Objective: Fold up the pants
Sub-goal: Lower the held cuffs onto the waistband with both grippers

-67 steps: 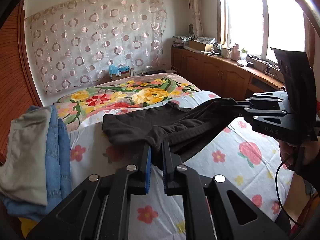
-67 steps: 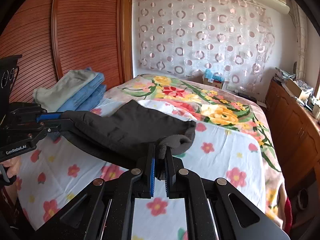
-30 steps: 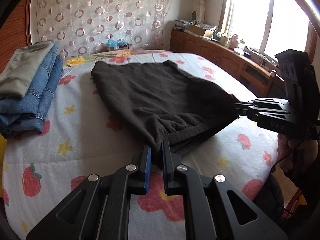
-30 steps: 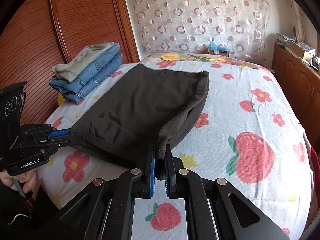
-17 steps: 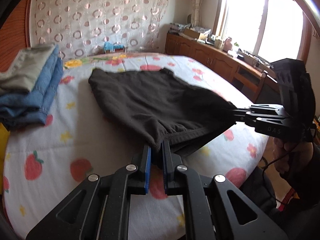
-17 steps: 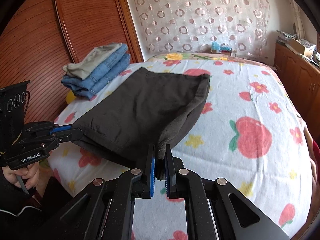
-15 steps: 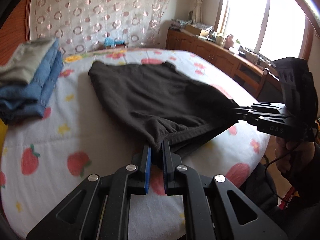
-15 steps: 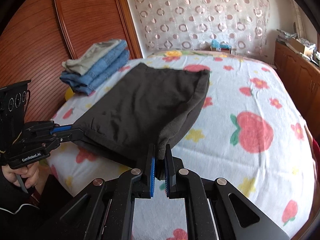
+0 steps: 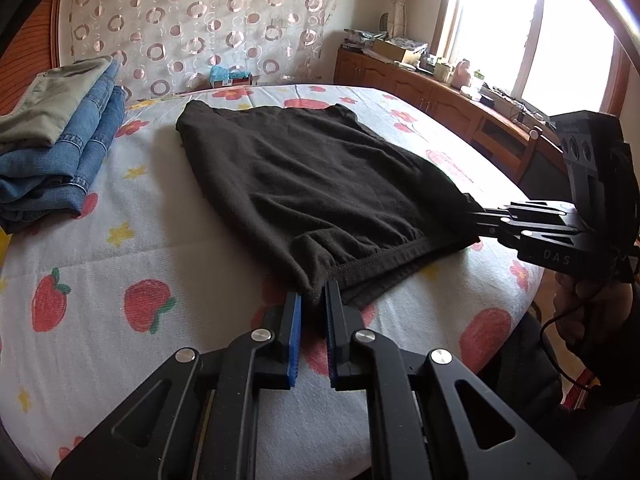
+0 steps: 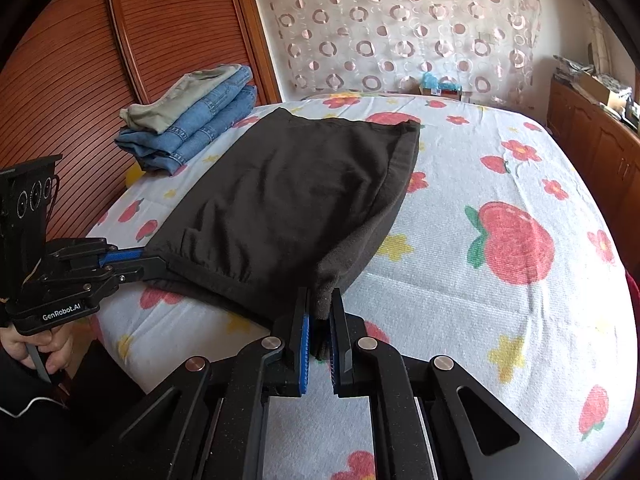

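Denim stack: folded jeans with a grey-green garment on top, at ten o'clock in the left wrist view, well apart from the work.
Bed: strawberry and flower print sheet, bearing all the garments.
Task item: dark pants, lying mostly flat across the middle of the bed, far end toward twelve o'clock, near edge at the bed's front side.
Pants layering: at least two layers show at the near edge, a stitched band under the top layer; judged already folded at least once.
Left gripper: jaws pressed together on the near left corner of the pants, cloth visibly pinched between the blue pads.
Right gripper: jaws pressed together on the near right corner, a tuft of dark cloth held between the pads; seen from the left wrist view at three o'clock.
Cloth tension: near edge drawn fairly straight between the two tools, slight gathers along the hem.
Right side of bed: bare sheet, wooden cabinets at two o'clock in the right wrist view.
Progress: judged mid-task; pants laid out and squared, both near corners in hand.
Remaining: judged that the held edge is to be carried toward the far end for another fold, then released and smoothed; stacking with the jeans may follow.
Risk: top layer may slip off the lower one as the edge lifts.
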`<state>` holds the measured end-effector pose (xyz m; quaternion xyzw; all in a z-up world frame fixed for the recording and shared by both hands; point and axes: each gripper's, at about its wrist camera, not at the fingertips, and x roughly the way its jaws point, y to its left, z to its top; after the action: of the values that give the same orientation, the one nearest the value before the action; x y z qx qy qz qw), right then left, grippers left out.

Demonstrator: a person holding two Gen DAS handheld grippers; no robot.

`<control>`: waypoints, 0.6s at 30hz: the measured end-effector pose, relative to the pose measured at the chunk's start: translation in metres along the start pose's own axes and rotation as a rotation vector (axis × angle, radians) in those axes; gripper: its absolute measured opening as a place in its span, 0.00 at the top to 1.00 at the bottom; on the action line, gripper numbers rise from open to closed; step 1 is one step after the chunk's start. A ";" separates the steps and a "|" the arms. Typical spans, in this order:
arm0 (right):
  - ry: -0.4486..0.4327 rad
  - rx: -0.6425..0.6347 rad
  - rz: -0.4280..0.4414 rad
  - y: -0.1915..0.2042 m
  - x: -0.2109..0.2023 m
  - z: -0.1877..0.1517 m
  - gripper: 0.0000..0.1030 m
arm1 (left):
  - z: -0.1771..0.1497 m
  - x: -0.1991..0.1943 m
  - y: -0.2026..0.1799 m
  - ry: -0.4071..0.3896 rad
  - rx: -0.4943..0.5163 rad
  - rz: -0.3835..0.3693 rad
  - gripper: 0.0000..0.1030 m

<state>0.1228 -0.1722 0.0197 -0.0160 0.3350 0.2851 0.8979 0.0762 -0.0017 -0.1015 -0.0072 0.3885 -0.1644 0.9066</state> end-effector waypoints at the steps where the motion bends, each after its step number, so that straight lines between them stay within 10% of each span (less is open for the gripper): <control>1: 0.001 -0.005 0.002 0.001 -0.002 0.000 0.93 | 0.000 -0.003 0.000 -0.002 -0.003 -0.004 0.89; 18: -0.134 -0.026 0.048 0.002 -0.085 0.008 0.93 | 0.030 -0.079 -0.025 -0.154 0.055 -0.068 0.89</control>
<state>0.0741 -0.2118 0.0779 -0.0004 0.2708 0.3110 0.9110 0.0388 -0.0049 -0.0213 -0.0080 0.3126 -0.2048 0.9275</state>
